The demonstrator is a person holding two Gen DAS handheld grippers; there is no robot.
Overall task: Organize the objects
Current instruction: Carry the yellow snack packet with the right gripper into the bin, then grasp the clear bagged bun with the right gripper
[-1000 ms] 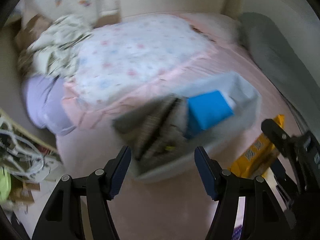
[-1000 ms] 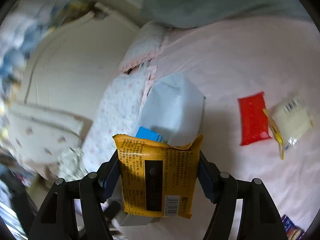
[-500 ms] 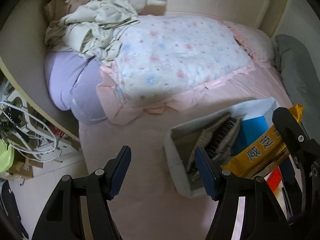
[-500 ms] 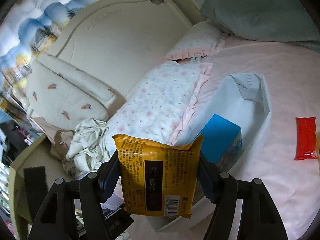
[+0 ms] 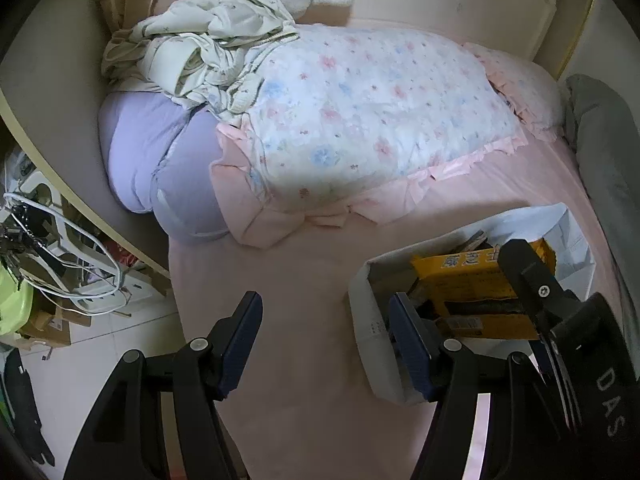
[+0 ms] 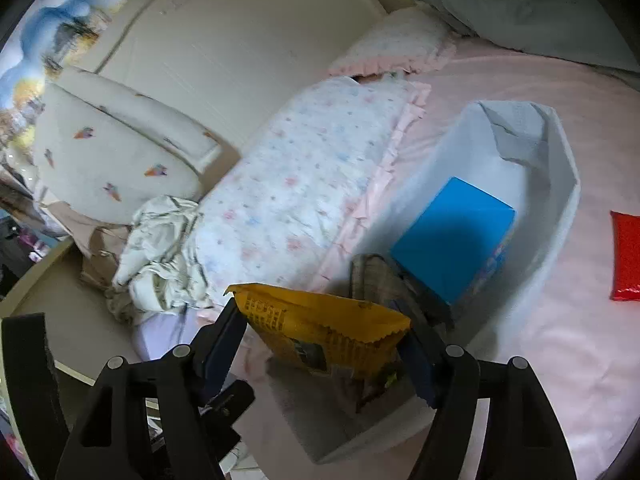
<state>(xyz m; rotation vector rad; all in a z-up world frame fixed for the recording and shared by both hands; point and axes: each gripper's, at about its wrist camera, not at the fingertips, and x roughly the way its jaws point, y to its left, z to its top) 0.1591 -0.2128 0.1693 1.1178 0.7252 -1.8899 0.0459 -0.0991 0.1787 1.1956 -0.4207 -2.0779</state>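
A white bin (image 6: 560,184) sits on the pink bed sheet and holds a blue box (image 6: 456,236) and a dark plaid item (image 6: 380,280). My right gripper (image 6: 320,344) hangs over the bin's near end, its jaws opening. The yellow snack packet (image 6: 320,332) lies tipped forward between them, sagging into the bin. In the left wrist view the packet (image 5: 460,292) rests inside the bin (image 5: 360,300) under one of my right gripper's fingers (image 5: 528,276). My left gripper (image 5: 326,344) is open and empty over bare sheet just left of the bin.
A red packet (image 6: 626,256) lies on the sheet right of the bin. A floral pillow (image 5: 360,120), a lilac bolster (image 5: 160,160) and crumpled clothes (image 5: 208,40) fill the bed's head. A grey pillow (image 5: 600,152) lies right. The bed edge and cluttered floor (image 5: 60,272) are left.
My right gripper carried the yellow packet over the bin; the packet has tipped down into it as the jaws widened. My left gripper slid left off the bin, then stayed put.
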